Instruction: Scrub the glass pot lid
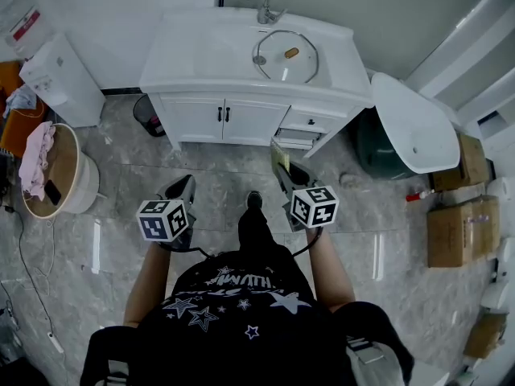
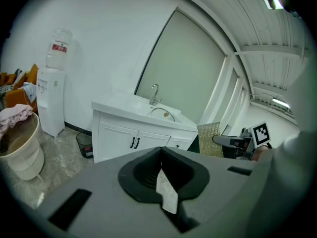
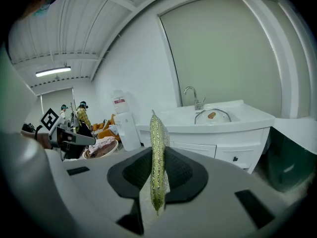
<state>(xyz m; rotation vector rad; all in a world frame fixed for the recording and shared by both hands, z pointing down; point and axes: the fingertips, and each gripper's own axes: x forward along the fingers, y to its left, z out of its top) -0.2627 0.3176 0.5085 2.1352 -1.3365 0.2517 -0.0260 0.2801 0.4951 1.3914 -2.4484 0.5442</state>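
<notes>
The glass pot lid (image 1: 286, 55) with a brown knob lies in the basin of the white vanity (image 1: 201, 55), below the faucet (image 1: 264, 6); the right gripper view also shows the lid (image 3: 212, 116). I stand well back from it on the floor. My right gripper (image 1: 283, 167) is shut on a gold-green scouring pad (image 1: 279, 156), which stands edge-on between the jaws (image 3: 157, 157). My left gripper (image 1: 183, 186) is shut with nothing in it (image 2: 159, 155). The left gripper view catches the scouring pad (image 2: 210, 139) at right.
A water dispenser (image 1: 60, 79) stands left of the vanity, and a beige tub (image 1: 80, 185) with pink cloth sits beside it. A dark bin (image 1: 149, 115) is at the vanity's left foot. One vanity drawer (image 1: 302, 135) is open. Cardboard boxes (image 1: 459, 232) line the right side.
</notes>
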